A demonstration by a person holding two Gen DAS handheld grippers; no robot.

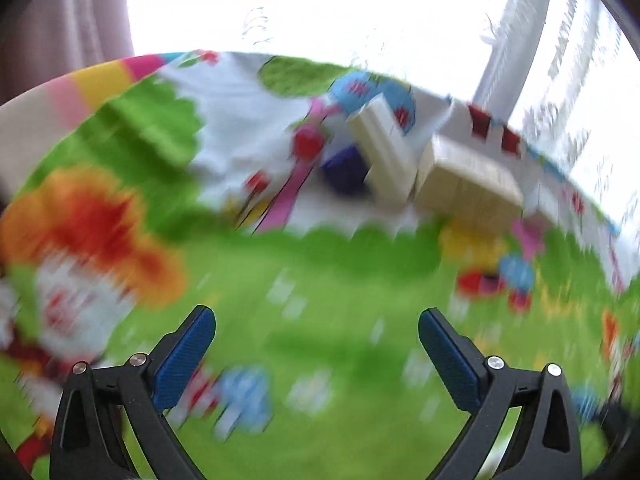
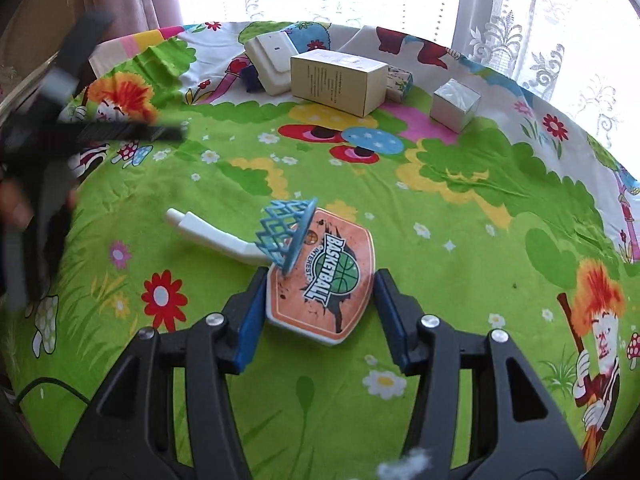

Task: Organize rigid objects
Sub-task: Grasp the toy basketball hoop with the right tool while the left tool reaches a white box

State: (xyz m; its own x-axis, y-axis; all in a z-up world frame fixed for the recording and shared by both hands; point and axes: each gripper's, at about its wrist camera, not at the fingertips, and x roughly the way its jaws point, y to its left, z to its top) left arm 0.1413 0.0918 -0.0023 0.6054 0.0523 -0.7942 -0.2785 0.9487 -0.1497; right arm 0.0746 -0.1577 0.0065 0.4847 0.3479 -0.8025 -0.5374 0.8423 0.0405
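The right claw (image 2: pixel 320 312) is gripping the toy basketball hoop (image 2: pixel 320 284) by its backboard edges, white stem trailing left, while the left claw (image 1: pixel 316 344) is gaping empty, and the boxes (image 2: pixel 338 80) are sitting straight ahead at the bed's (image 2: pixel 460 240) far edge

Toy basketball hoop (image 2: pixel 316 280): orange backboard clamped between right gripper (image 2: pixel 320 304) pads, blue net, white arm.
Boxes (image 2: pixel 338 80): clustered far ahead, beyond the claw.

A toy basketball backboard with a net hoop and white arm (image 2: pixel 320 280) lay on the cartoon-printed cloth (image 2: pixel 460 240), with a cluster of cardboard boxes (image 2: pixel 340 76) well behind it.
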